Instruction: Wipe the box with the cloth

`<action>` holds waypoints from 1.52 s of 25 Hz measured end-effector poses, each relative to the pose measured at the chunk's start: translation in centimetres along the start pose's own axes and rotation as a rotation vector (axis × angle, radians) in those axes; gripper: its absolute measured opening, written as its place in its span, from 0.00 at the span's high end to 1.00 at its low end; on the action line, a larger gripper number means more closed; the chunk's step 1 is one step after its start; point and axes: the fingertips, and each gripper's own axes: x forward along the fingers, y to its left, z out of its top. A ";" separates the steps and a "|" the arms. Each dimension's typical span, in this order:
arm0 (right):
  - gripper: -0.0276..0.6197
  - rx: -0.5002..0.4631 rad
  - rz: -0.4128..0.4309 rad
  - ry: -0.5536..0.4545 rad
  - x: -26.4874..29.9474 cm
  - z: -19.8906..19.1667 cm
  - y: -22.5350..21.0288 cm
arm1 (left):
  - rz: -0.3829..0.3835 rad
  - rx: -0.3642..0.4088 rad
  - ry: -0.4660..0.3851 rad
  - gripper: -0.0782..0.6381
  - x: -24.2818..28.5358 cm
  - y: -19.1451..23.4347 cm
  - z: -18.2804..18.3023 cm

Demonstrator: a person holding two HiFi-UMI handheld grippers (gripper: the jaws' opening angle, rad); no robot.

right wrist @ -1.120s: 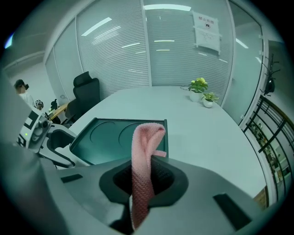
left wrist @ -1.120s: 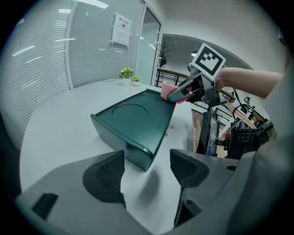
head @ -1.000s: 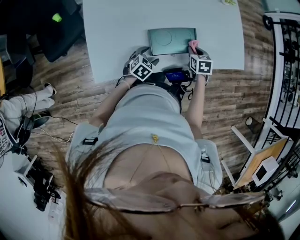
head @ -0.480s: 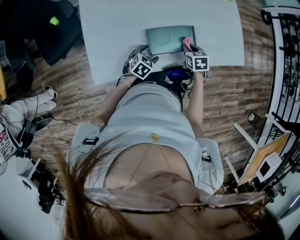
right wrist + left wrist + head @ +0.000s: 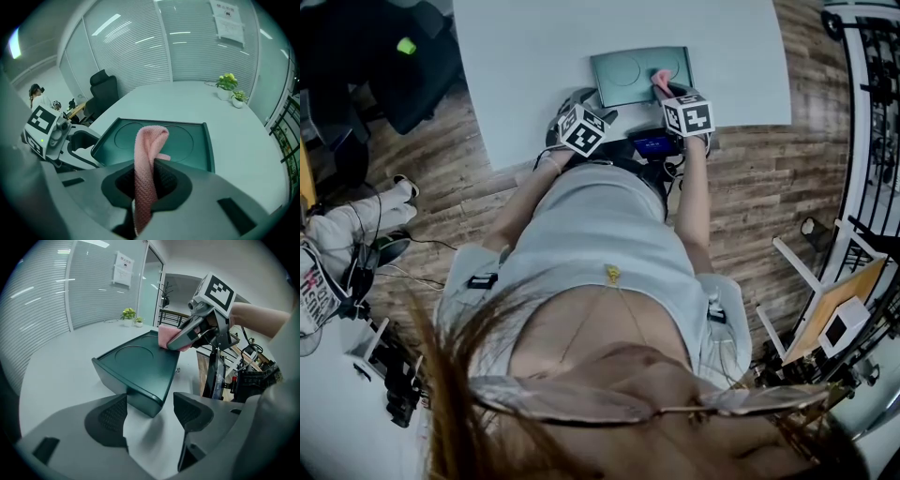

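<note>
The white table (image 5: 525,66) took up the most room in front of you, and the dark green box (image 5: 623,75) lay flat on it, close to the edge nearest your body. Its top was a shallow panel with a raised rim and two round outlines side by side.

Your left gripper (image 5: 150,413) sat low at the near left corner of the box. Its jaws stood apart with nothing gripped, and that corner showed just ahead of the gap between them. I couldn't tell whether either pad touched the box.

Your right gripper (image 5: 147,180) reached over the near right part of the box, with its jaws closed on the pink cloth (image 5: 149,150). The cloth ran up between the pads as a folded strip, and its looped end stuck out past the tips. In the left gripper view that end was pressed down on the top of the box, at the side farthest from your left gripper. From the head view it lay by the right-hand round outline.

Two small potted plants (image 5: 228,86) stood at the far side of the table, well apart from the box.
</note>
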 end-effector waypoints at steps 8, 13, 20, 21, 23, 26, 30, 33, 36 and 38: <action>0.90 -0.033 0.056 0.026 0.7 0.8 2.6 | -0.009 0.001 0.000 0.46 -0.1 0.0 0.0; 0.90 -0.075 0.094 0.039 1.6 1.1 4.2 | -0.016 -0.003 -0.003 0.46 0.1 0.0 0.1; 0.90 -0.126 0.129 0.075 2.1 1.5 6.1 | -0.023 0.000 -0.002 0.46 0.0 -0.2 0.0; 0.90 -0.133 0.132 0.077 2.2 1.6 6.4 | -0.023 0.001 -0.002 0.46 0.0 -0.2 0.0; 0.90 -0.148 0.143 0.080 2.4 1.9 7.0 | -0.024 0.002 -0.003 0.46 0.0 -0.2 0.0; 0.90 -0.153 0.173 0.087 2.8 2.0 8.1 | -0.026 0.000 -0.004 0.46 0.0 -0.1 -0.2; 0.90 -0.169 0.196 0.090 3.2 1.9 9.1 | -0.030 0.001 -0.005 0.46 -0.1 -0.4 -0.1; 0.90 -0.178 0.208 0.086 3.4 2.1 9.9 | -0.028 0.002 -0.006 0.46 -0.1 -0.4 -0.2; 0.90 -0.185 0.217 0.085 3.5 2.1 10.5 | -0.025 -0.001 -0.008 0.46 -0.2 -0.5 -0.2; 0.90 -0.185 0.226 0.082 3.6 2.2 11.0 | -0.021 -0.005 -0.011 0.46 -0.3 -0.5 -0.2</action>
